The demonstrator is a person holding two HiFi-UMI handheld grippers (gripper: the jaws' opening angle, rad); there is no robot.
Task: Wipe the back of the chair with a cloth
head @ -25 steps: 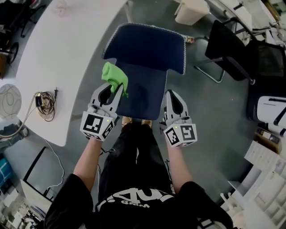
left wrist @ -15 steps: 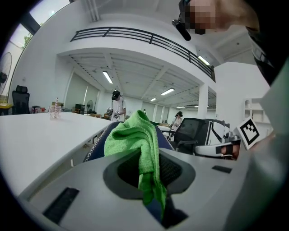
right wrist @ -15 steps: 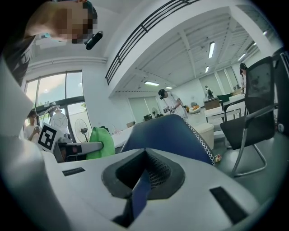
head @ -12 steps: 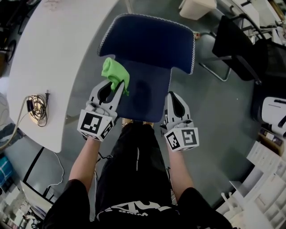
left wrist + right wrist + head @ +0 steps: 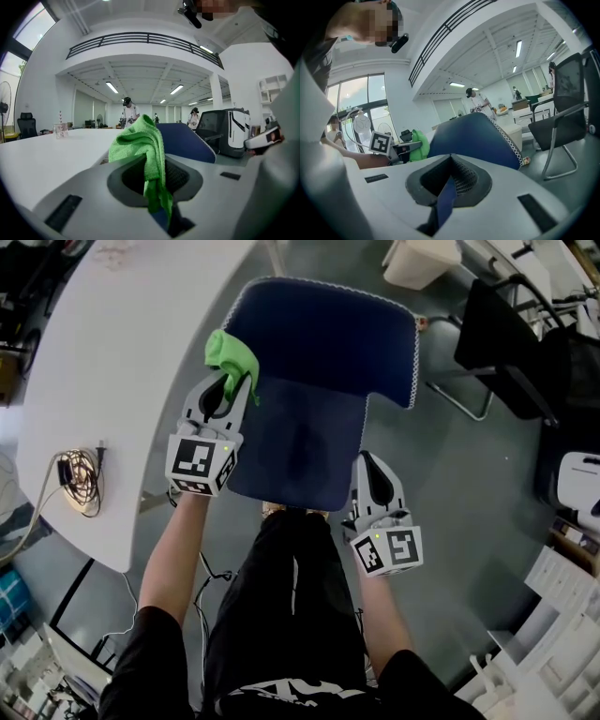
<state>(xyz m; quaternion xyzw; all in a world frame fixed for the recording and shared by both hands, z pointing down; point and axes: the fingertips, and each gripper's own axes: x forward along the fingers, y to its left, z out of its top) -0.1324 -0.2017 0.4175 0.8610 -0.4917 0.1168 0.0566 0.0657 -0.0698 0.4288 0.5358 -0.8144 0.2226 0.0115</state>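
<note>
Two grippers. Left gripper [image 5: 228,390] pinches the green cloth [image 5: 230,354] by a bunched fold at the chair back [image 5: 323,329], left corner. Cloth is soft, light and limp. Right gripper [image 5: 368,465] has its jaws together, apparently empty.

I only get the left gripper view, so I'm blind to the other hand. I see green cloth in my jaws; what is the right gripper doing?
Observer: The right gripper sits at the chair's right edge, jaws closed on a blue strip, apparently that edge.
Operator: And where is my cloth on the chair?
Observer: In the head view the green cloth shows at the upper left corner of the wide, white-stitched panel; contact I can't confirm.
</note>
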